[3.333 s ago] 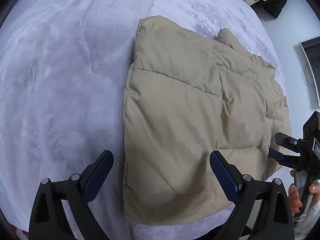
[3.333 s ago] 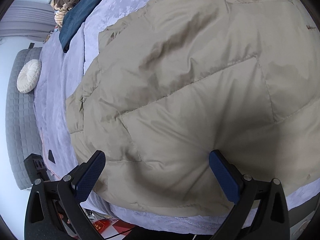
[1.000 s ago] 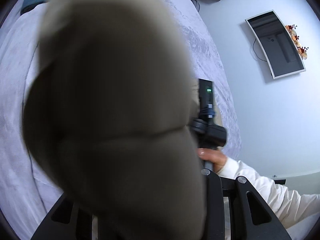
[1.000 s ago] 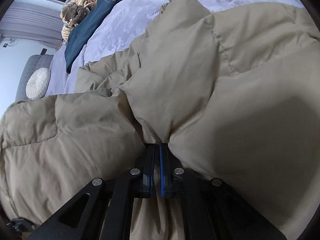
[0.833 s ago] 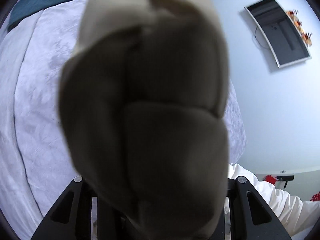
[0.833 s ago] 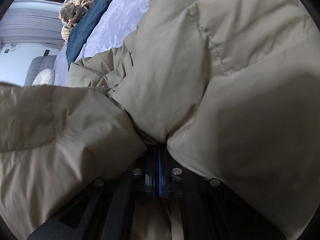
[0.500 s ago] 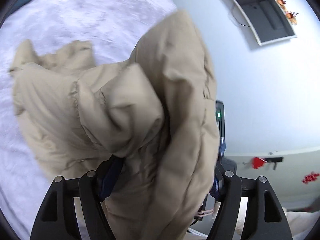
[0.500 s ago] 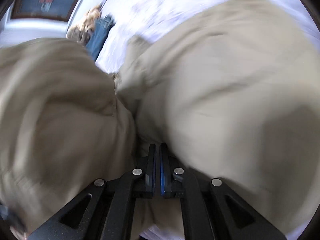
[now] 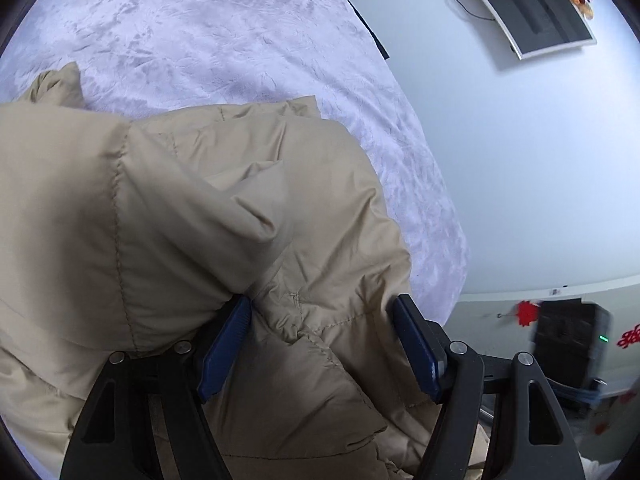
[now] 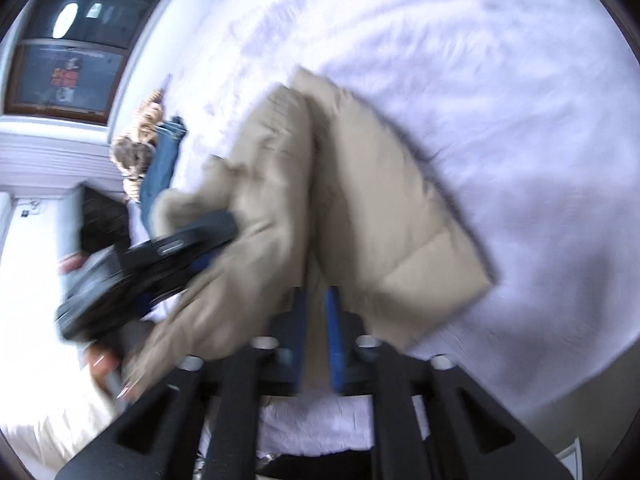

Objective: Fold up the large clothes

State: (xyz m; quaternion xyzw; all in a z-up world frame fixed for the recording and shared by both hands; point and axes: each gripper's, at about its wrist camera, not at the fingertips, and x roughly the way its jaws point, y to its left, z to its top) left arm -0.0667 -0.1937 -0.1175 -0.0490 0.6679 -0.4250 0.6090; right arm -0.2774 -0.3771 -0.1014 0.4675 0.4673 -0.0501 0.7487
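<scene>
The left gripper point(image 9: 320, 340) had spread its fingers, the beige jacket point(image 9: 180, 220) loose between them, no longer clamped. The right gripper point(image 10: 318, 336), pinched shut half a second earlier, was opening around a jacket fold. The jacket lay bunched on the bed point(image 9: 220, 40)

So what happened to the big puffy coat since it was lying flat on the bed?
The tan coat got lifted by its near edge and folded over onto itself into a bunched heap. The left gripper has let go; its jaws stand apart around loose fabric. The right gripper, clamped a moment ago, is opening. The lilac bedspread and jeans stayed put.
</scene>
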